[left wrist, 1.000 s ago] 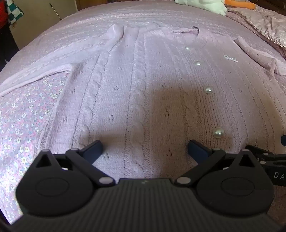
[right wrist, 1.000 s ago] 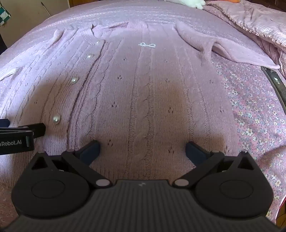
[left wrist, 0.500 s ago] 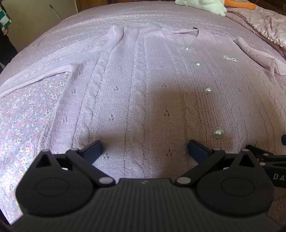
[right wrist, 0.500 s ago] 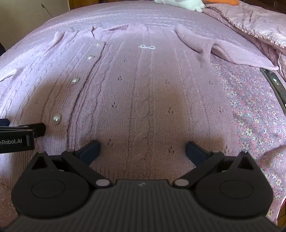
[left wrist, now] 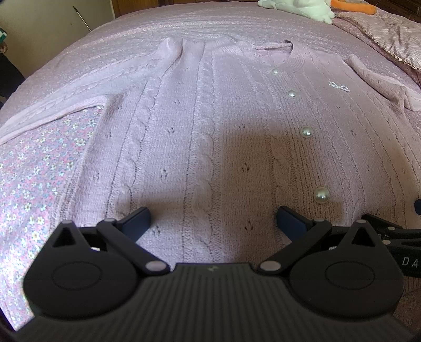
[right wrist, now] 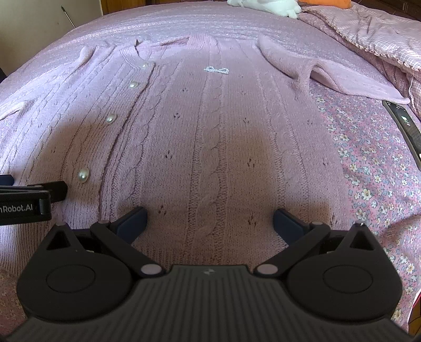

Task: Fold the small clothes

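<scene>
A lilac cable-knit cardigan [left wrist: 210, 126] with pearl buttons [left wrist: 306, 132] lies flat and face up on the bed, collar far from me; it also shows in the right wrist view [right wrist: 210, 136]. Its left sleeve [left wrist: 79, 92] stretches out to the left, and its right sleeve [right wrist: 315, 71] is bent to the right. My left gripper [left wrist: 213, 221] is open and empty over the hem's left half. My right gripper [right wrist: 209, 221] is open and empty over the hem's right half. Each gripper's side shows in the other's view.
A floral pink sheet [left wrist: 34, 168] covers the bed under the cardigan. A dark phone [right wrist: 405, 126] lies at the right edge. A crumpled checked quilt [right wrist: 368, 34] and a white plush toy [left wrist: 297, 8] lie at the far right. A wall stands at far left.
Both grippers have tilted or drawn back slightly, so the cardigan sits a little lower in view. Both stay open.
</scene>
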The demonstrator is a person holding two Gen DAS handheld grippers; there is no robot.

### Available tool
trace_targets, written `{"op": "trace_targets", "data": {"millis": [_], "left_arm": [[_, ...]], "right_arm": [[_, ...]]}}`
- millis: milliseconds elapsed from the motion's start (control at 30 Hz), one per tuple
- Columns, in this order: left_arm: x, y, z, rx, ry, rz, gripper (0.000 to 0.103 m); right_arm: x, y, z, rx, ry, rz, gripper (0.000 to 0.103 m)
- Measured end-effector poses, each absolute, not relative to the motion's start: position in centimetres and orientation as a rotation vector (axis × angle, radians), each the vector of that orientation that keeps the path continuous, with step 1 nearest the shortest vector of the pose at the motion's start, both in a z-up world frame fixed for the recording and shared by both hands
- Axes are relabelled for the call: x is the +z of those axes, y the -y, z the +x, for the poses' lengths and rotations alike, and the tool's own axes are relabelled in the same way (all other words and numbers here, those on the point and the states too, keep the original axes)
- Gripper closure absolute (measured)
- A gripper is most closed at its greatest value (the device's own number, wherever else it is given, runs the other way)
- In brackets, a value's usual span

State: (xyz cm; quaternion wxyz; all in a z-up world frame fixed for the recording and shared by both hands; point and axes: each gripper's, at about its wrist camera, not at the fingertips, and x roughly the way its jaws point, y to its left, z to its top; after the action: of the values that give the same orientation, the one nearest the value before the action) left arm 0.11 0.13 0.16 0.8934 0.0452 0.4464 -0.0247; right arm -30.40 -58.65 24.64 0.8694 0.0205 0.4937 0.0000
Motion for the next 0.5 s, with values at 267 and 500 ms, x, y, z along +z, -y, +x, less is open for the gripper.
{"op": "trace_targets", "data": {"millis": [267,500], "left_arm": [[0.11,-0.2,0.18,-0.052,-0.926,0.093,0.0],[0.12,-0.14,0.57,-0.051,-0.95,0.092,0.0]], "right_arm": [[24.61,58.83,-30.3,0.003,-1.039,0.043,0.0],[24.56,58.77,-30.19,0.005,-1.049,0.036,0.0]]}}
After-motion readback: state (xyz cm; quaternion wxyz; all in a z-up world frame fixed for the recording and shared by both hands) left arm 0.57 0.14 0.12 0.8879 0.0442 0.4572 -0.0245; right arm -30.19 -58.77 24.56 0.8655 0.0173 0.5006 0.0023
